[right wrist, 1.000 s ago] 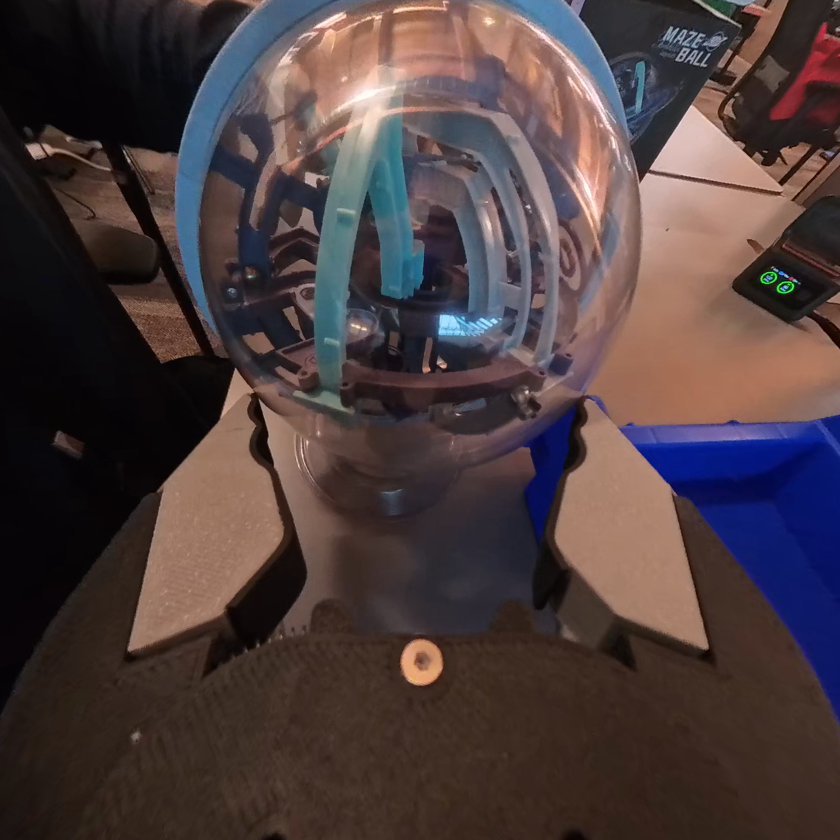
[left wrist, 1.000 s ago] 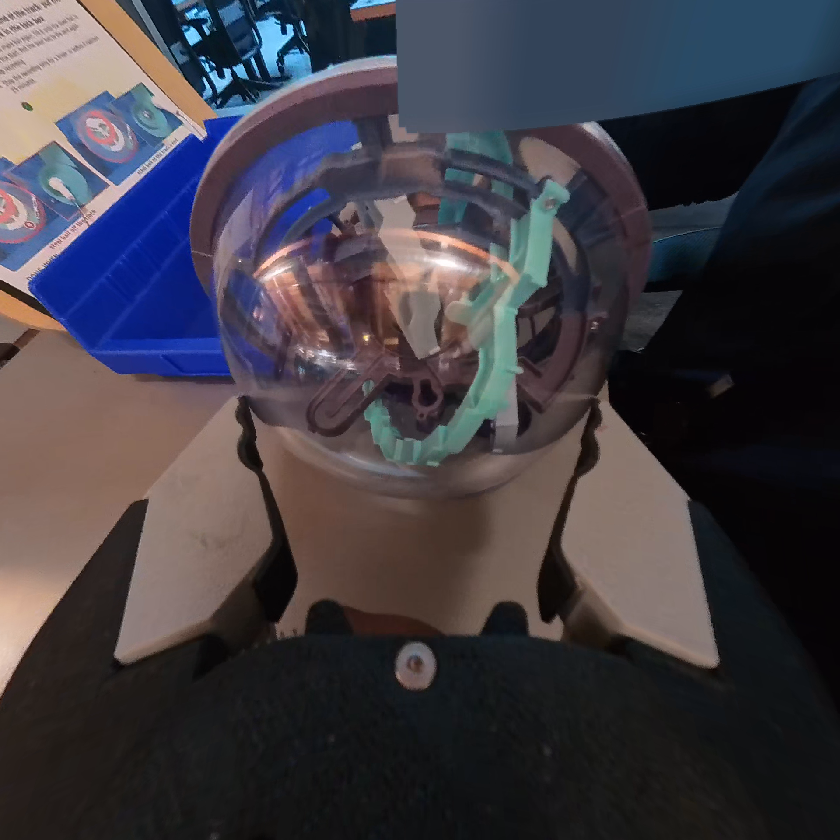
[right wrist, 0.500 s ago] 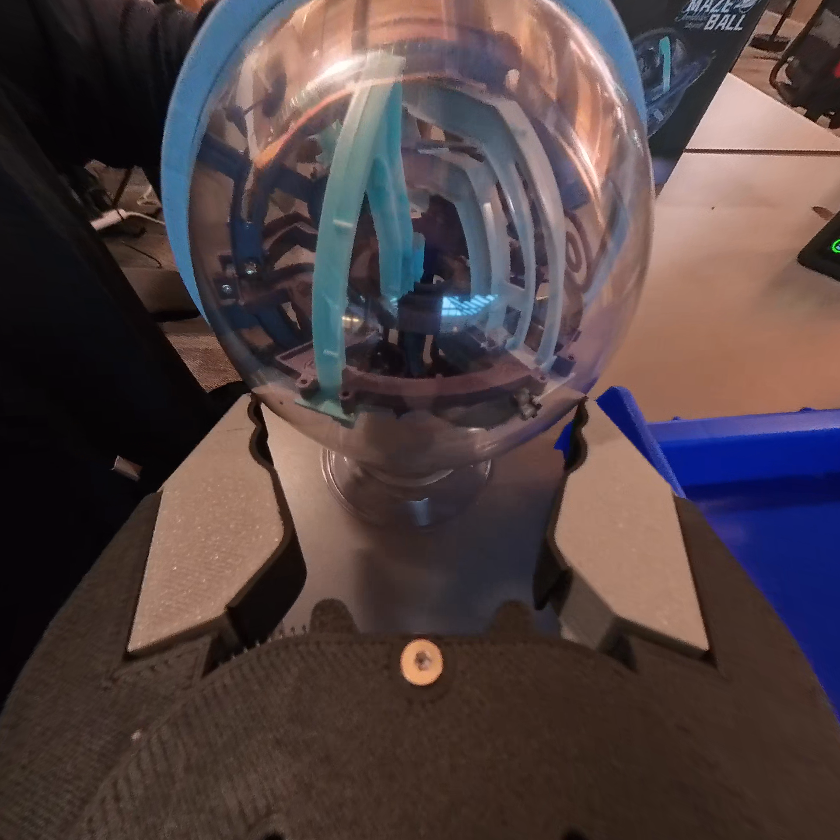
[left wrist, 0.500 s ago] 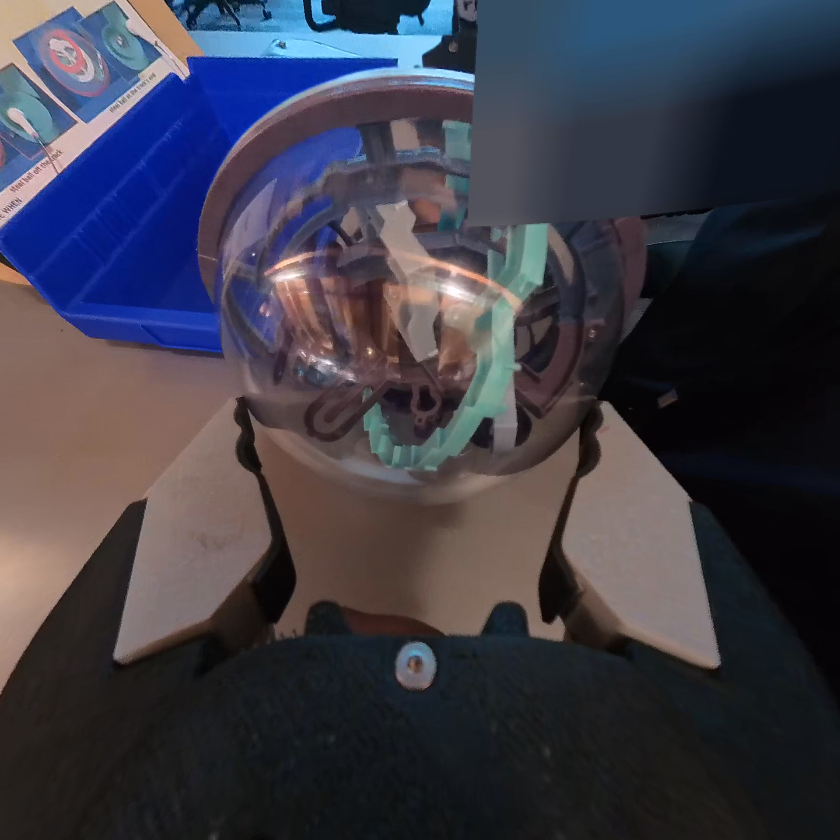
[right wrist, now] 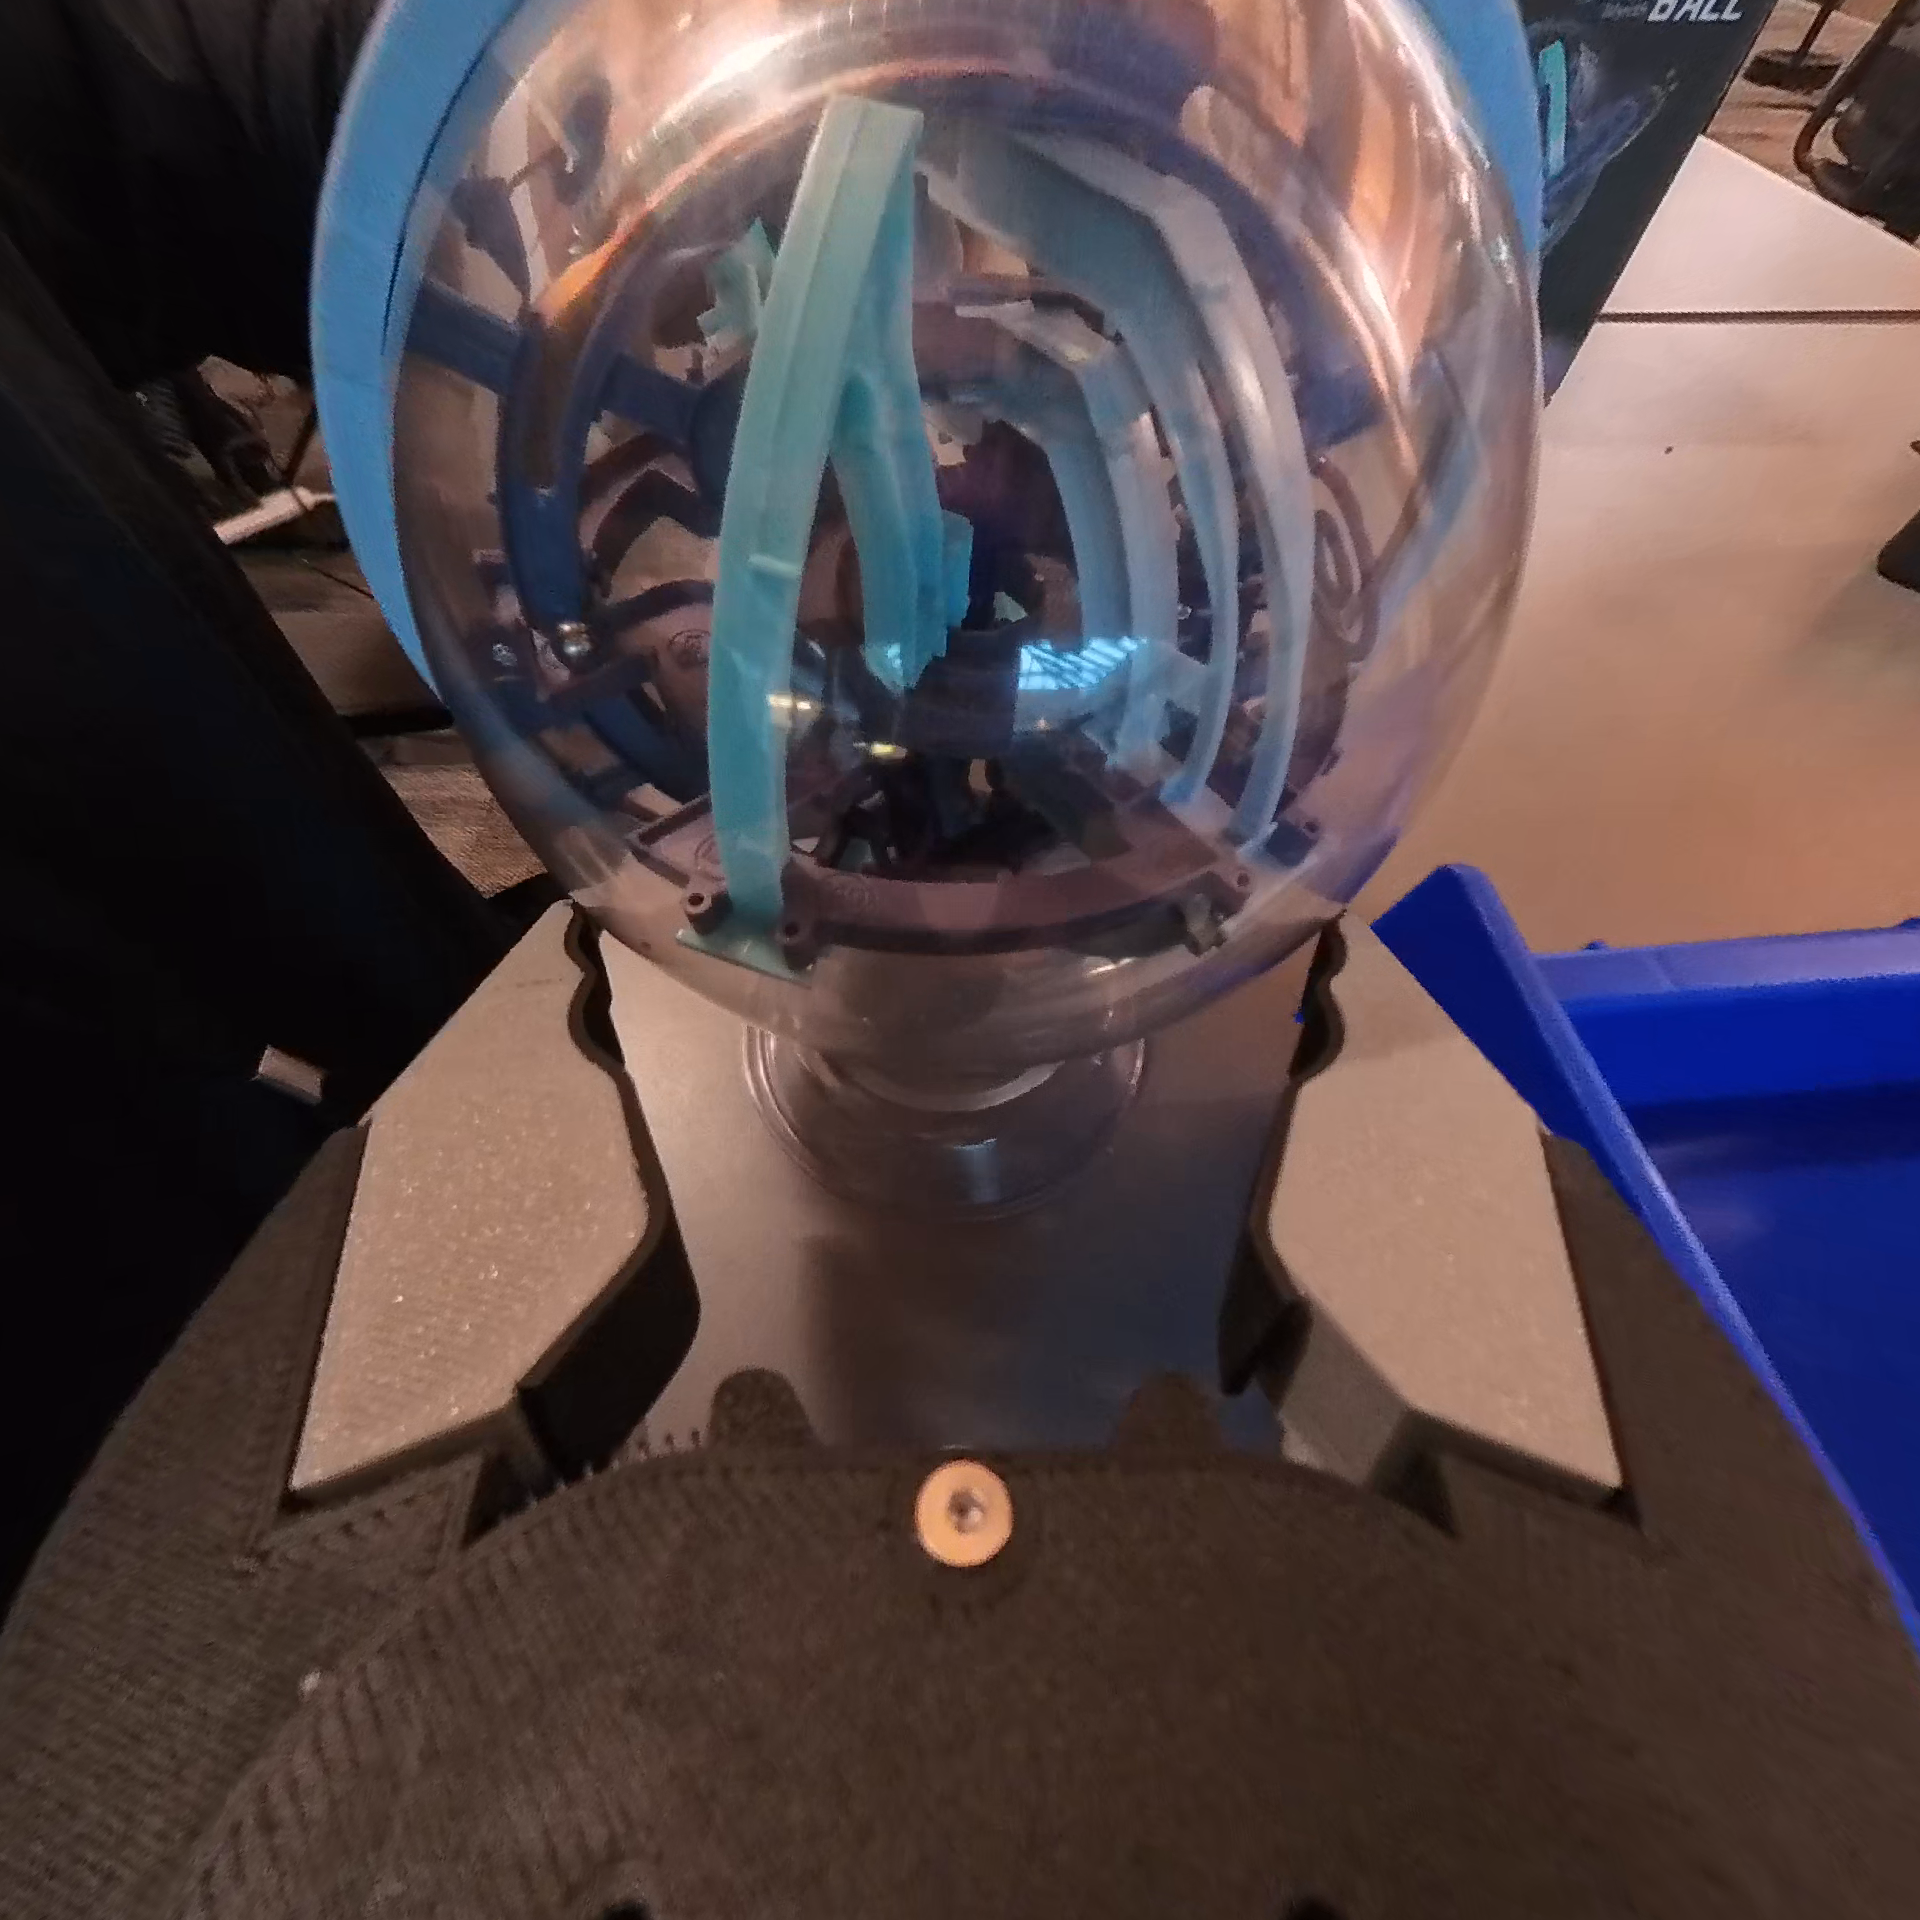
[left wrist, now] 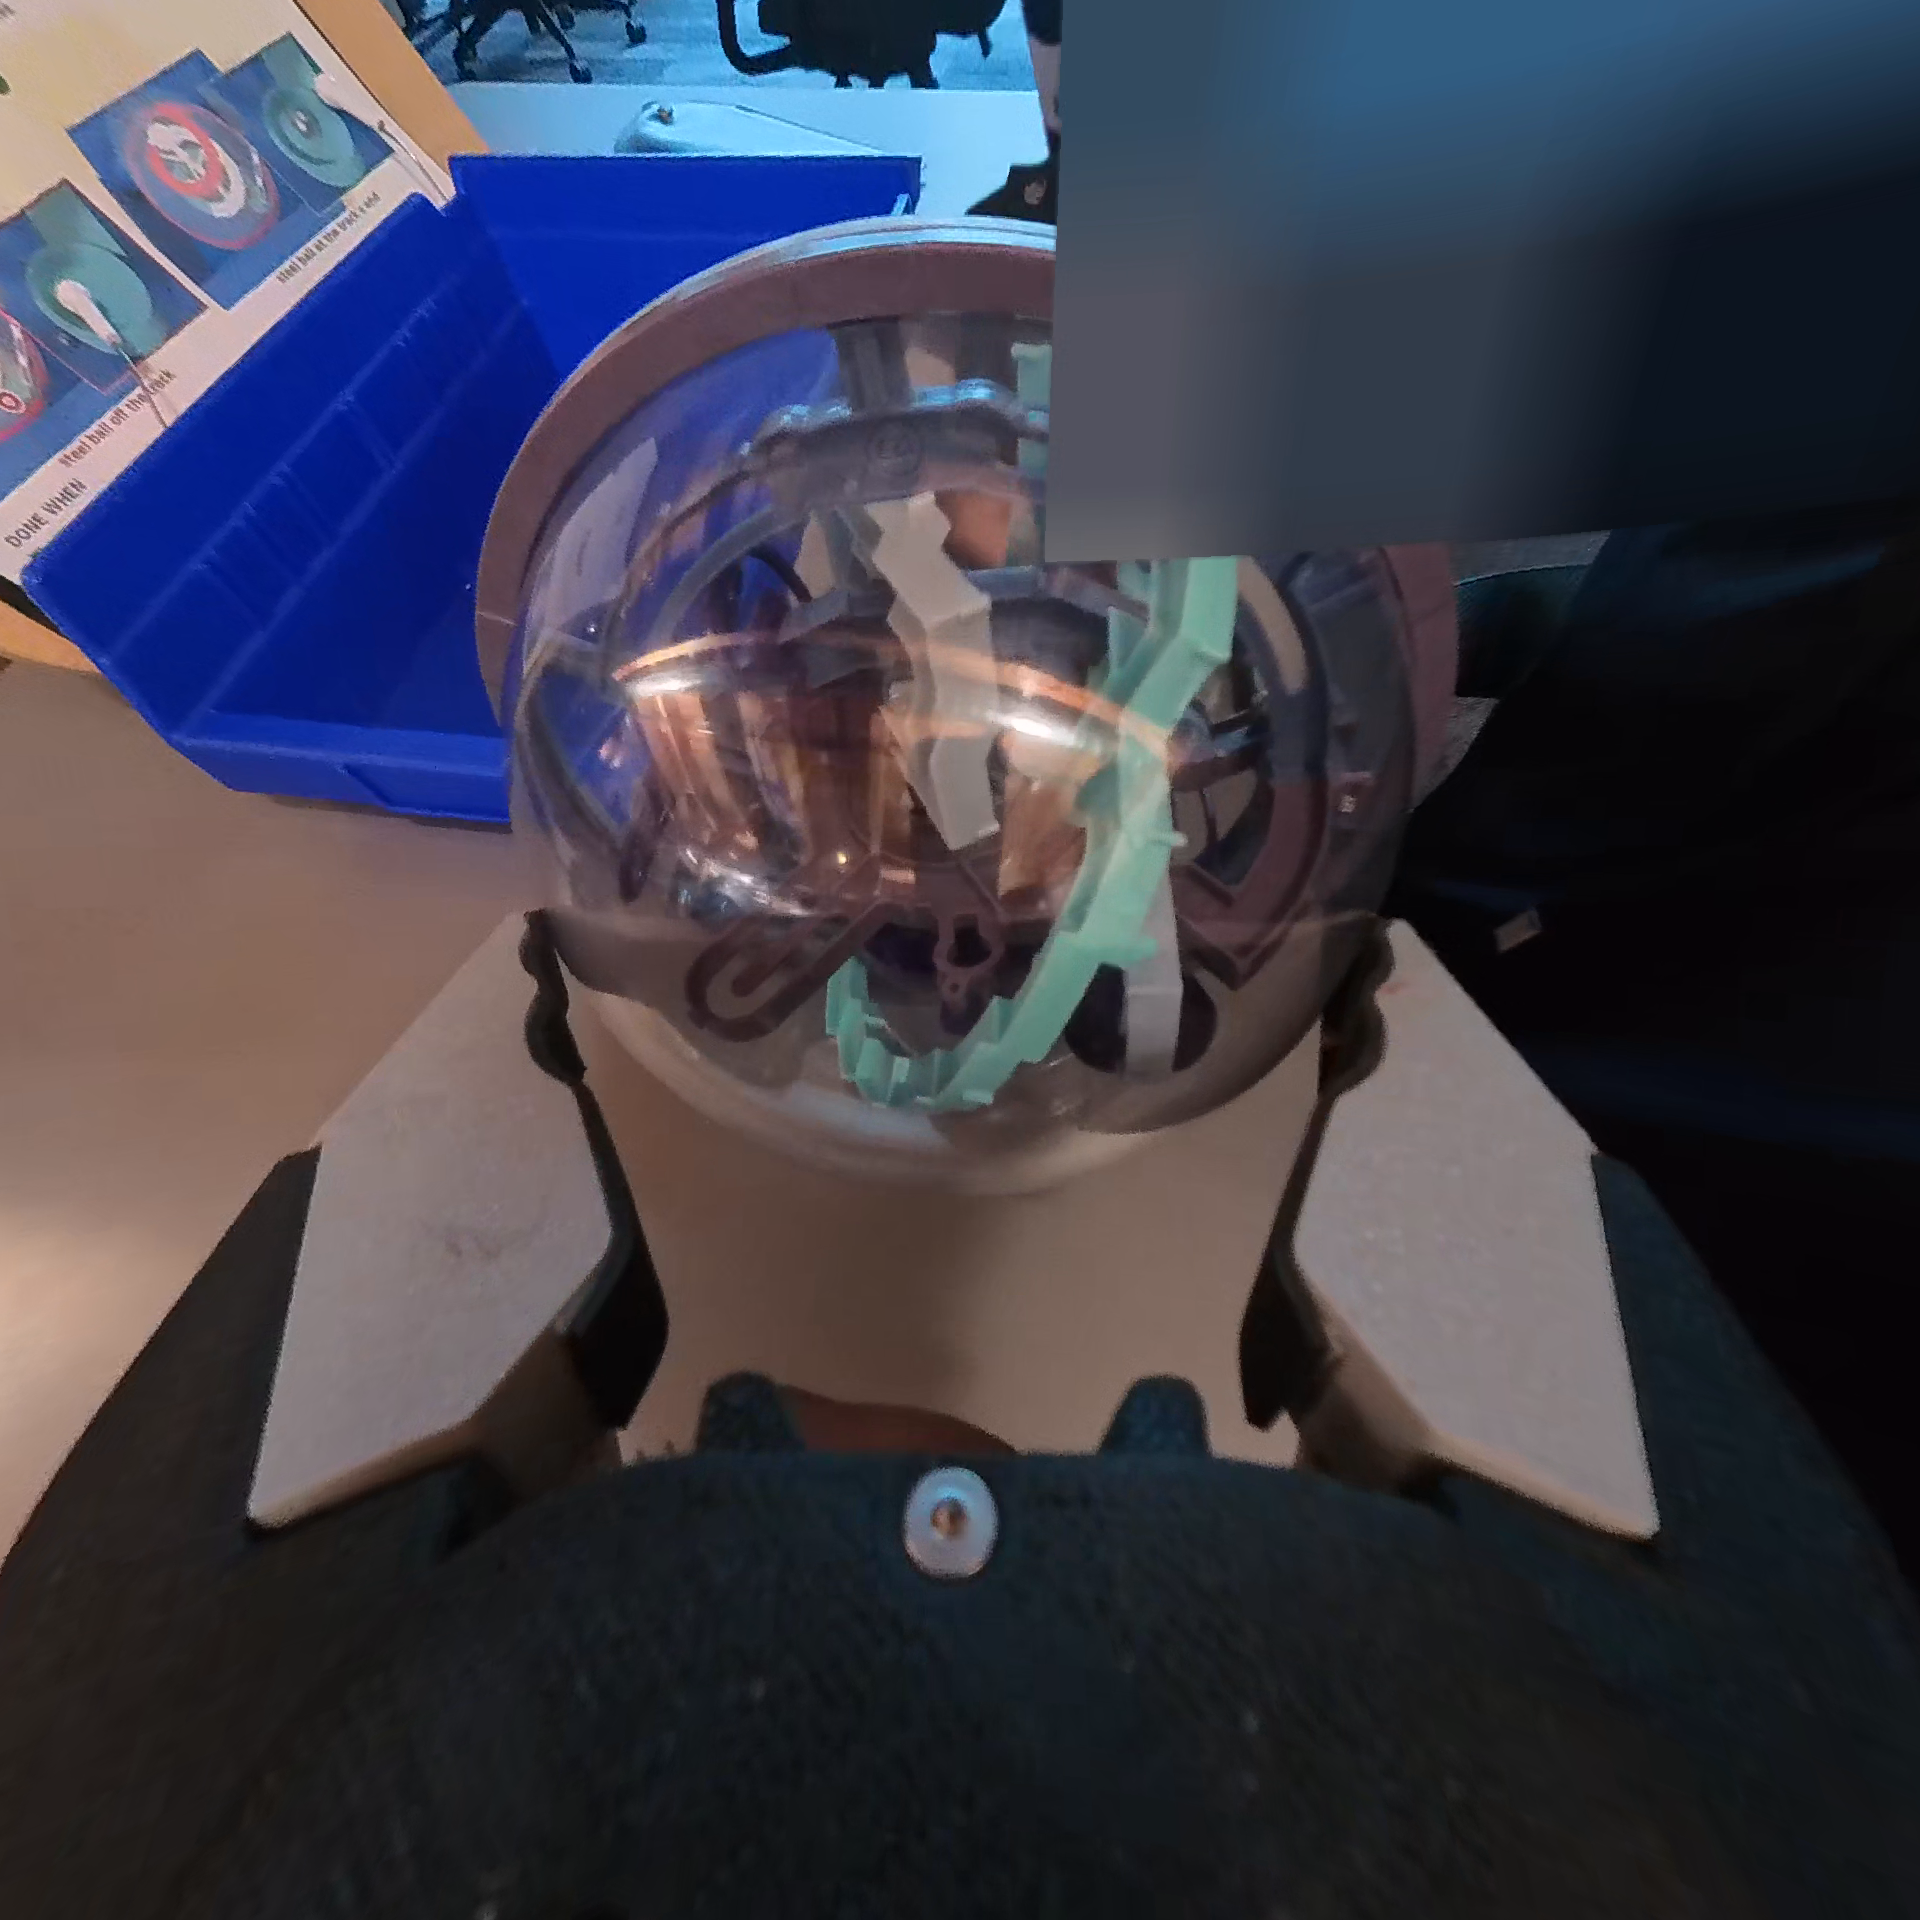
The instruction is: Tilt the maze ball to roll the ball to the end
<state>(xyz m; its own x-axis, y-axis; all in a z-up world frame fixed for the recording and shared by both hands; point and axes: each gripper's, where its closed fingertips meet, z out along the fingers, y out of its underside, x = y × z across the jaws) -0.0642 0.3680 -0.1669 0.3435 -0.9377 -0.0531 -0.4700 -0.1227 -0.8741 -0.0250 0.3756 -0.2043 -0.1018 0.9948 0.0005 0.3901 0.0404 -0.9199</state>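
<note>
Left wrist view: blue bin (left wrist: 343, 582) behind maze ball (left wrist: 935, 727).

Pale beige desk (left wrist: 156, 935) spread below, warm light across it. Blue plastic bin (left wrist: 343, 582) sitting on it at left, and just beside that a printed instruction sheet (left wrist: 135, 260) with pictures, propped on a tan board. Beyond, dark office chairs (left wrist: 831, 42) on a bluish floor. Over in the right wrist view: same blue bin (right wrist: 1714, 1143) at right, dark printed box (right wrist: 1642, 156) standing on the desk behind, grey carpet (right wrist: 343, 644) at left.
</note>
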